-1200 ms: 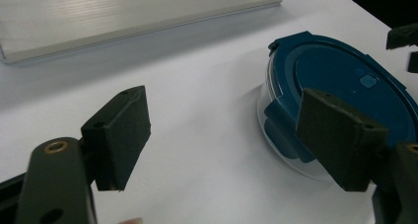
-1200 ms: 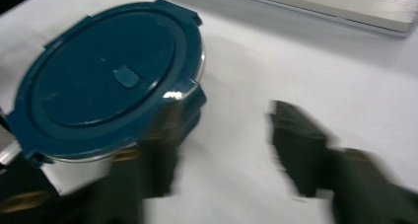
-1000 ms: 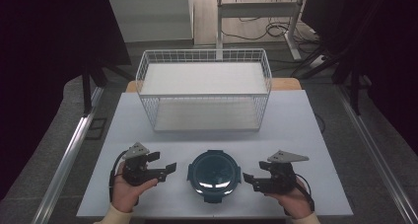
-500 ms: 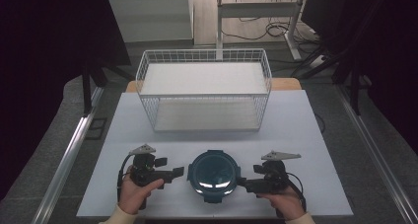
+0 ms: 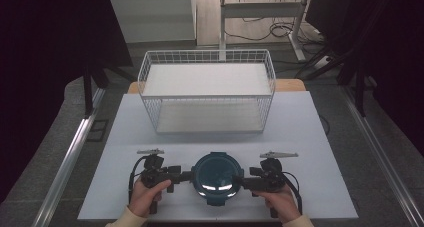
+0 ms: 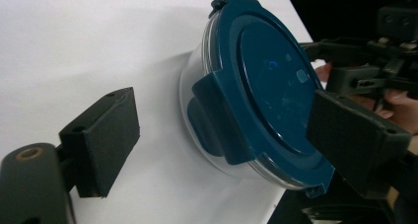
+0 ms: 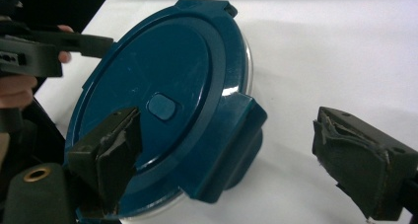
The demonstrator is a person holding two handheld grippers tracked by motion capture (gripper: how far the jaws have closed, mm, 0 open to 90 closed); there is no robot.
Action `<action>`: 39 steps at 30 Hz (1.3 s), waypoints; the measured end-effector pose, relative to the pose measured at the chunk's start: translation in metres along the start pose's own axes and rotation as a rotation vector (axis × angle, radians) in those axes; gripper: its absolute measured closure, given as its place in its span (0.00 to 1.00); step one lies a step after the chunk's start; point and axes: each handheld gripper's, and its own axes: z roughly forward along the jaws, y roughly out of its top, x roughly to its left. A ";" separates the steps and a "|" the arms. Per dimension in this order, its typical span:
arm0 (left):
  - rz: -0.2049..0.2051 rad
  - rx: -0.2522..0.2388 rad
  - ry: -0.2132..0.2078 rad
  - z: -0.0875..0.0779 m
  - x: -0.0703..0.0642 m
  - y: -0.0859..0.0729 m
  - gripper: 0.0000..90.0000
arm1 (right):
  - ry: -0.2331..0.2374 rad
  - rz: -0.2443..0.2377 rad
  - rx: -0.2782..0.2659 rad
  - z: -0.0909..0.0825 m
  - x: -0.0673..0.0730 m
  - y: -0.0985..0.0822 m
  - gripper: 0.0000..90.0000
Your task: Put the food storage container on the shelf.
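A round clear container with a dark teal clip-on lid [image 5: 216,176] stands on the white table near its front edge. My left gripper [image 5: 184,176] is at the container's left side, held by a hand. In the left gripper view its jaws stand open, one on each side of a side latch of the lid [image 6: 217,113]. My right gripper [image 5: 242,182] is at the container's right side. In the right gripper view it [image 7: 236,157] is open too, straddling the opposite latch [image 7: 231,140], with one jaw over the lid's top.
A white wire basket [image 5: 207,89] stands at the back middle of the table [image 5: 310,137], with open table between it and the container. Dark floor and metal rails flank the table. Desk legs and cables lie beyond it.
Both hands have moved inward. The open jaws of both grippers have closed in from beside the container to around its two side latches. The container has not moved.
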 end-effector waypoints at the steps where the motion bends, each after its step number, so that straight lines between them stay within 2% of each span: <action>1: -0.012 -0.002 -0.017 0.001 0.001 -0.001 0.15 | 0.012 0.015 0.002 0.002 -0.001 0.000 0.13; 2: -0.027 0.004 -0.038 0.004 0.003 -0.002 0.15 | 0.024 0.041 0.010 0.006 -0.003 -0.001 0.13; 8: -0.042 0.027 -0.060 0.009 0.007 -0.005 0.18 | 0.041 0.059 0.025 0.010 -0.002 -0.004 0.13; 10: -0.040 0.037 -0.063 0.012 0.006 -0.005 0.19 | 0.062 0.091 0.035 0.012 -0.002 -0.006 0.13; 12: -0.048 0.047 -0.091 0.015 0.007 -0.006 0.20 | 0.065 0.100 0.038 0.013 -0.002 -0.007 0.13; 13: -0.077 0.051 -0.115 0.019 0.009 -0.008 0.21 | 0.083 0.129 0.041 0.015 -0.002 -0.009 0.13; 16: -0.110 0.077 -0.140 0.026 0.013 -0.010 0.23 | 0.112 0.162 0.047 0.017 -0.002 -0.011 0.16; 17: -0.110 0.077 -0.140 0.026 0.013 -0.010 0.25 | 0.112 0.162 0.047 0.017 -0.002 -0.011 0.16; 20: -0.111 0.093 -0.176 0.029 0.009 -0.011 0.29 | 0.143 0.192 0.046 0.018 -0.001 -0.012 0.23; 22: -0.093 0.103 -0.143 0.031 0.006 -0.012 0.31 | 0.142 0.215 0.038 0.017 -0.002 -0.012 0.26; 24: -0.103 0.104 -0.131 0.030 0.004 -0.012 0.32 | 0.150 0.240 0.021 0.014 -0.005 -0.013 0.32; 25: -0.105 0.099 -0.124 0.029 0.002 -0.012 0.34 | 0.159 0.270 0.008 0.012 -0.007 -0.014 0.35; 27: -0.122 0.093 -0.121 0.029 0.002 -0.013 0.35 | 0.164 0.287 -0.010 0.012 -0.009 -0.016 0.36; 33: -0.136 0.090 -0.120 0.026 0.001 -0.013 0.38 | 0.175 0.305 -0.031 0.010 -0.010 -0.018 0.40; 39: -0.124 0.082 -0.112 0.023 -0.001 -0.014 0.41 | 0.182 0.295 -0.040 0.006 -0.009 -0.019 0.43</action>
